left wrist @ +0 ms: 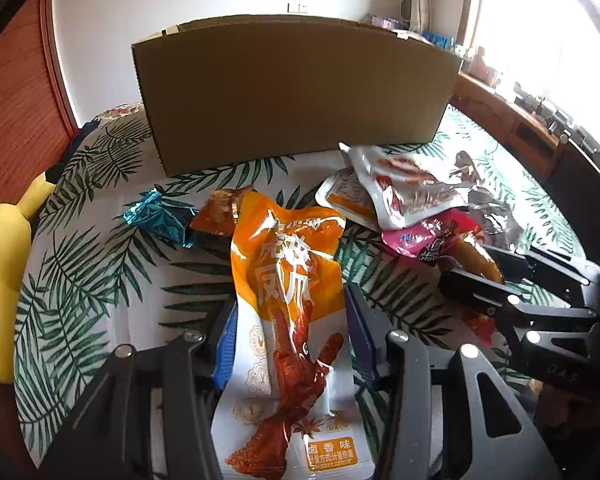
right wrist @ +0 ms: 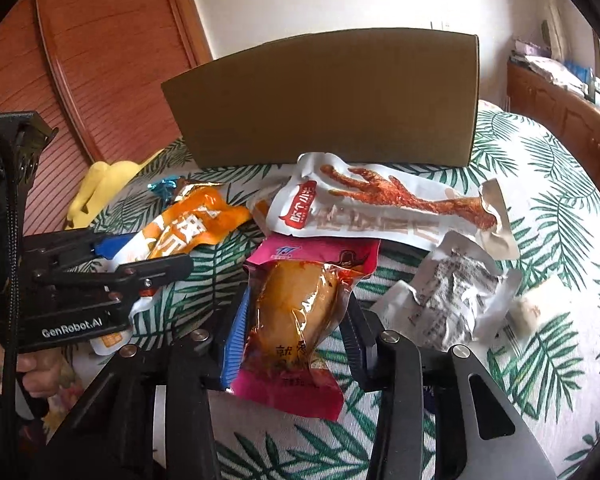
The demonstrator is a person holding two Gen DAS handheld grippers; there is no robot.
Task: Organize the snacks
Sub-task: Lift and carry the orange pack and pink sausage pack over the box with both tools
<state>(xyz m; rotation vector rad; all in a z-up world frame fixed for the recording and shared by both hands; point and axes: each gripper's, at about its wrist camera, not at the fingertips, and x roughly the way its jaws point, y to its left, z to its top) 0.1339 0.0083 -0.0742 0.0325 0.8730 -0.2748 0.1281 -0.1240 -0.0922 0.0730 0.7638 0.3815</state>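
My left gripper (left wrist: pixel 290 308) is shut on an orange-and-white chicken-foot packet (left wrist: pixel 288 300), which lies between its fingers on the leaf-print cloth. It also shows in the right wrist view (right wrist: pixel 188 228). My right gripper (right wrist: pixel 296 316) is shut on a pink packet with a yellow-brown snack (right wrist: pixel 296 312); that packet shows in the left wrist view (left wrist: pixel 440 240). A cardboard box (left wrist: pixel 296 88) stands behind the snacks, its inside hidden. It also shows in the right wrist view (right wrist: pixel 332 100).
A white chicken-foot packet (right wrist: pixel 384 208), a crumpled silver packet (right wrist: pixel 456 296), a blue foil wrapper (left wrist: pixel 160 212) and a brown wrapper (left wrist: pixel 220 212) lie on the cloth (left wrist: pixel 100 240). A yellow plush (left wrist: pixel 4 248) sits at the left edge. A wooden cabinet (left wrist: pixel 512 120) stands at the right.
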